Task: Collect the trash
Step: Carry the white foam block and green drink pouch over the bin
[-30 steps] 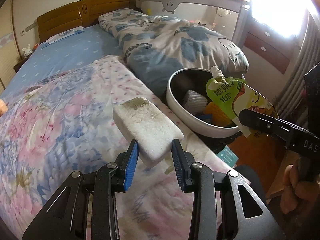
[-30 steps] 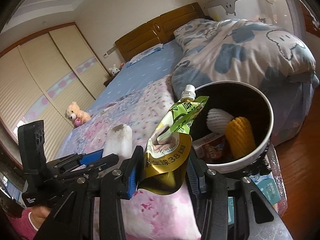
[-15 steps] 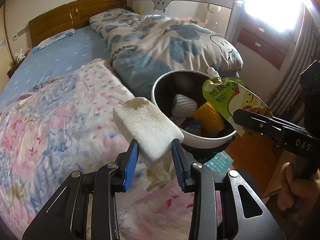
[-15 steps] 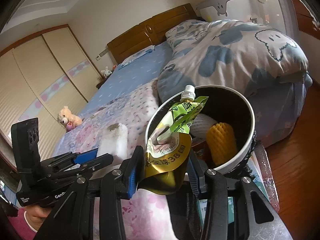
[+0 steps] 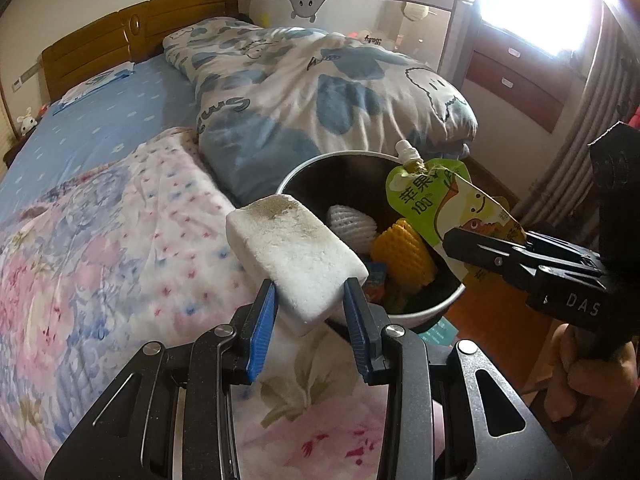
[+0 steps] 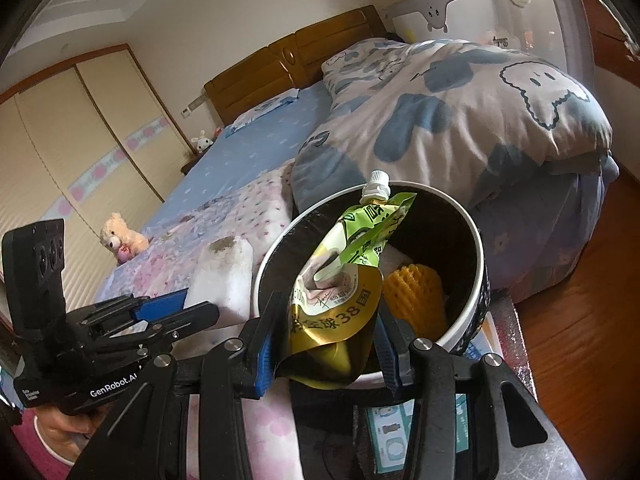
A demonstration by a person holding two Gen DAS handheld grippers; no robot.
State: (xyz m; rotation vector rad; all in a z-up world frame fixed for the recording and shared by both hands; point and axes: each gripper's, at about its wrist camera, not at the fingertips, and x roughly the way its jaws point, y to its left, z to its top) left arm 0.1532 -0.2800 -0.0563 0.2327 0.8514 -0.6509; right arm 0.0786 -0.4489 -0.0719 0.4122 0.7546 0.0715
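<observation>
Left gripper (image 5: 309, 322) is clamping a white foam block (image 5: 294, 258) just left of the trash bin (image 5: 436, 309). Right gripper (image 6: 326, 342) is pinching a green drink pouch (image 6: 344, 280) over the bin's near rim, possibly touching it

A home bedroom: wooden-headboard bed (image 6: 304, 46), cartoon duvet (image 5: 320, 80), teddy bear (image 6: 120, 236), sliding wardrobe (image 6: 72, 148).

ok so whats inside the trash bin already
Inside the bin: a white foam fruit net, a yellow one and small colourful wrappers. The held pouch covers the rest.
</observation>
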